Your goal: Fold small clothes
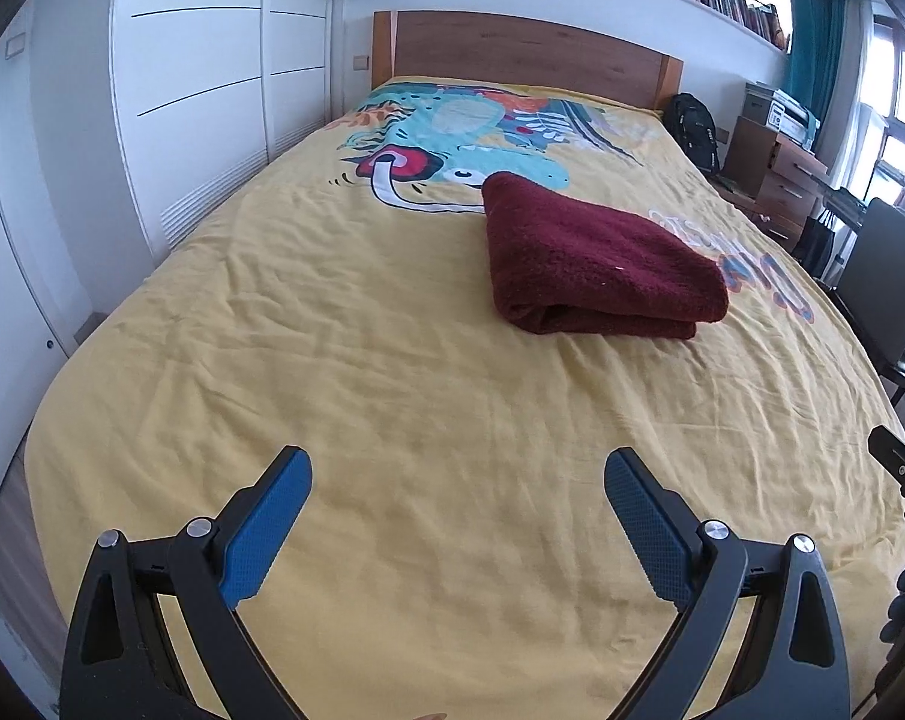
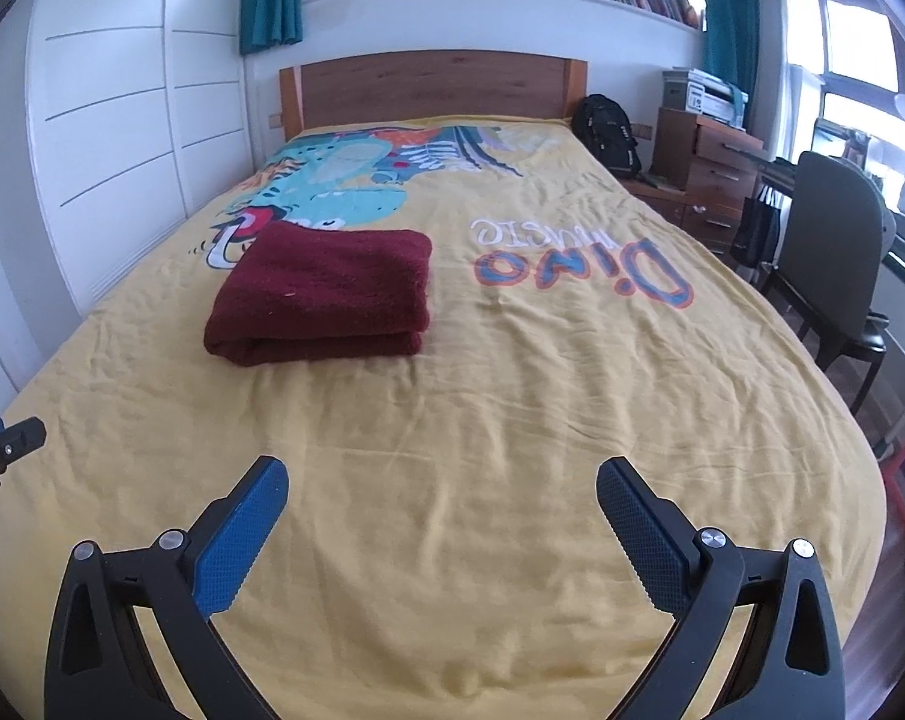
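Observation:
A dark red cloth [image 1: 596,258] lies folded in a thick rectangle on the yellow bedspread [image 1: 392,372], in the middle of the bed. It also shows in the right wrist view [image 2: 326,294], left of centre. My left gripper [image 1: 457,468] is open and empty, held above the near part of the bed, well short of the cloth. My right gripper [image 2: 441,477] is open and empty too, near the foot of the bed and to the right of the cloth. Part of the right gripper shows at the left wrist view's right edge [image 1: 902,468].
The bedspread has a dinosaur print [image 2: 344,180] and lettering [image 2: 578,264]. A wooden headboard [image 2: 434,84] stands at the far end. White wardrobe doors [image 1: 200,90] run along the left. A black backpack [image 2: 608,132], wooden drawers [image 2: 716,174] and a dark chair [image 2: 830,264] stand on the right.

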The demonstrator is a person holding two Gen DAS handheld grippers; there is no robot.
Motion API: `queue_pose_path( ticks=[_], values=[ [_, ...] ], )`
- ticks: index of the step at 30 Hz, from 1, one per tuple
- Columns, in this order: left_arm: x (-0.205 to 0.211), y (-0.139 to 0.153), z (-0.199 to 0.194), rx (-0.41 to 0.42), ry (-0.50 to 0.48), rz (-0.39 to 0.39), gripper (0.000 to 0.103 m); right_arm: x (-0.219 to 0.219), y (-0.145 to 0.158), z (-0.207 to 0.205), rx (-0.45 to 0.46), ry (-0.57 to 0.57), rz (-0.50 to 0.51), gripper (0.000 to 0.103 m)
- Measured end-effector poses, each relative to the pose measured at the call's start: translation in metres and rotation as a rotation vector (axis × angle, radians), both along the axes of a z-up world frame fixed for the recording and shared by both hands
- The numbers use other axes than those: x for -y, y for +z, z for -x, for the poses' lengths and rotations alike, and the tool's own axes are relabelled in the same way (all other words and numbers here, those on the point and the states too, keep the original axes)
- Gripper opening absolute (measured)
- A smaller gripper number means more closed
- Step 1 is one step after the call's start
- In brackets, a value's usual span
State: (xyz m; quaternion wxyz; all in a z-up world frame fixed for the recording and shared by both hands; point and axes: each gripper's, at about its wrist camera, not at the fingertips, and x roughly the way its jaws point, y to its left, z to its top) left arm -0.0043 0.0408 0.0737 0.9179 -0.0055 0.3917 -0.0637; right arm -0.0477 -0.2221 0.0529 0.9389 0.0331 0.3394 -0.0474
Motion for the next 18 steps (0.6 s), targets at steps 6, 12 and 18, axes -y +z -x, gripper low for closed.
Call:
queue_pose_path(
  ticks=[6,12,18],
  values=[
    [0.003,-0.003,-0.002,-0.006,0.001,-0.019,0.096,0.006,0.004,0.002,0.018,-0.024,0.006,0.103],
    [0.002,-0.006,-0.004,-0.011,0.015,-0.026,0.096,0.013,0.005,0.003,0.025,-0.049,0.003,0.103],
    [0.0,-0.009,-0.005,-0.014,0.019,-0.03,0.096,0.016,0.004,0.003,0.022,-0.06,0.004,0.103]
  ],
)
